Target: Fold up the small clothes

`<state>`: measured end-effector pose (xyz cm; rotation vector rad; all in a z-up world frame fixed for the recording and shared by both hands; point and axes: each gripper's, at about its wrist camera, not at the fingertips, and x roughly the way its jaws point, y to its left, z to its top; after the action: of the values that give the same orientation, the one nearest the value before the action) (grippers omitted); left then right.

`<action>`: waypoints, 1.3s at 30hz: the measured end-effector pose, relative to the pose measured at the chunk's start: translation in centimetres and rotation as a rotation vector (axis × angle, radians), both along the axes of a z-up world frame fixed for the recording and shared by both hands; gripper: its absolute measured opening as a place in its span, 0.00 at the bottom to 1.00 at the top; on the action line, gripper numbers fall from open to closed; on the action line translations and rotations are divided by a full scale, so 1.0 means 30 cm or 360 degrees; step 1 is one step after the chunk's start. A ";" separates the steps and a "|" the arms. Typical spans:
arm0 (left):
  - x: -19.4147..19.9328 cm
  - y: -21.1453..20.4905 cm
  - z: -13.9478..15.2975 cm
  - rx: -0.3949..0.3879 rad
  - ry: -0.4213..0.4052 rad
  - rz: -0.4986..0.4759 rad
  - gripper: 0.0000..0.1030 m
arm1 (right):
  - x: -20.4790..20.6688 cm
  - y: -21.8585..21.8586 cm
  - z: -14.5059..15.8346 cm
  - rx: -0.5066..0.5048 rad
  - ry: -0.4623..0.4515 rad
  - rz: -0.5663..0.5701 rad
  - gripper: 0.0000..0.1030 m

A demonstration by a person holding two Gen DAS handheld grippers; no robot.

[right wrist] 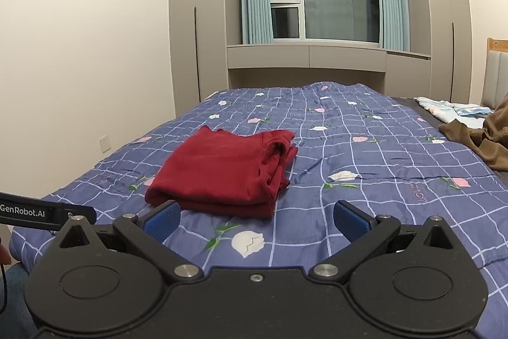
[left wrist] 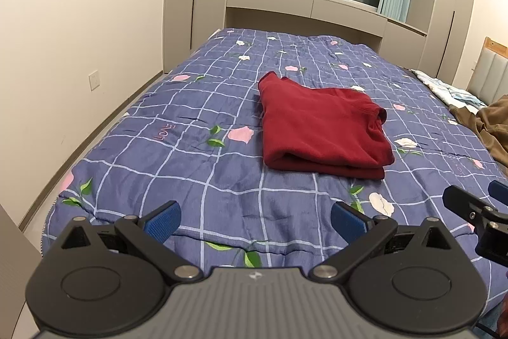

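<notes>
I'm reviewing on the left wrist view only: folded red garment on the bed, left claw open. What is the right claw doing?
Observer: The right claw is open and empty; only quilt shows between its pads.
Operator: Touching the red garment?
Observer: One pad sits at the red garment's near edge; contact is unclear.
Operator: Anything else?
Observer: A black bar marked GenRobot.AI enters at the left edge.
</notes>
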<state>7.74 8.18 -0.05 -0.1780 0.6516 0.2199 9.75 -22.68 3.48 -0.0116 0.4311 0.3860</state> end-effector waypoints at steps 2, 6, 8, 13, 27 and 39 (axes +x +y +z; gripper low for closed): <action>0.000 0.000 -0.004 0.0000 0.0004 0.0001 0.99 | 0.002 0.001 -0.005 0.0000 0.0008 -0.0001 0.99; 0.005 0.001 -0.008 -0.0001 0.0013 0.0001 0.99 | 0.009 0.001 -0.012 0.0001 0.0020 0.0000 0.99; 0.006 -0.002 -0.008 0.0000 0.0017 0.0000 0.99 | 0.013 0.001 -0.014 0.0001 0.0025 0.0000 0.99; 0.005 -0.004 -0.013 -0.0001 0.0022 -0.0002 0.99 | 0.014 0.000 -0.023 0.0002 0.0034 0.0000 0.99; 0.007 -0.003 -0.024 -0.0004 0.0031 -0.0003 0.99 | 0.018 0.003 -0.032 0.0000 0.0045 0.0006 0.99; 0.008 -0.002 -0.028 -0.0004 0.0035 -0.0003 0.99 | 0.021 0.012 -0.050 0.0002 0.0060 0.0009 0.99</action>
<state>7.98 8.12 -0.89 -0.1777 0.6735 0.2196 10.39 -22.31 1.97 -0.0041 0.4684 0.3926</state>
